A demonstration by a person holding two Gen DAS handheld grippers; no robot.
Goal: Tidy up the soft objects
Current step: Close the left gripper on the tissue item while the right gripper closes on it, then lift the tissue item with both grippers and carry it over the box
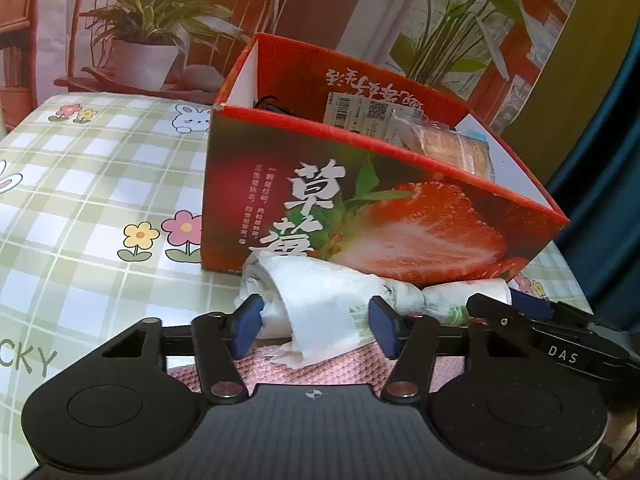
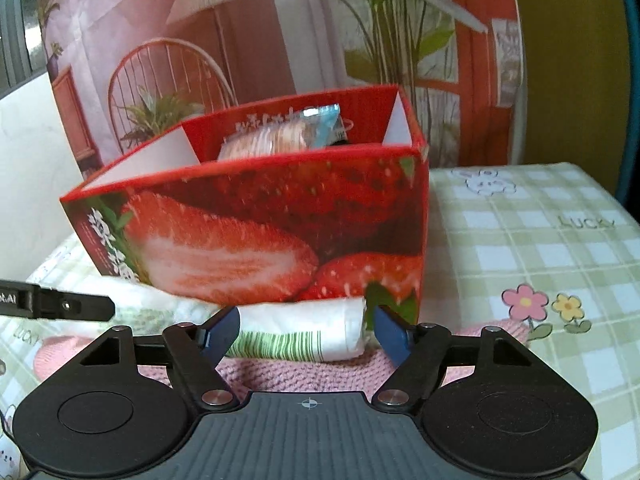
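Note:
A soft white bundle with green print (image 1: 320, 300) lies on a pink knitted piece (image 1: 340, 368), right in front of a red strawberry box (image 1: 248, 200). My left gripper (image 1: 316, 324) straddles the bundle's left end, and both blue pads touch its sides. My right gripper (image 2: 306, 330) straddles the bundle's right end (image 2: 304, 328). Its left pad is against the roll and its right pad stands a little off it. Each gripper's black finger shows at the edge of the other view. A wrapped bread pack (image 2: 272, 140) stands inside the box (image 2: 280, 220).
The table has a green checked cloth with flowers (image 1: 100, 200). The box stands close behind the bundle. A printed backdrop with plants hangs behind the table (image 1: 152, 20). The cloth runs on to the right of the box (image 2: 520, 240).

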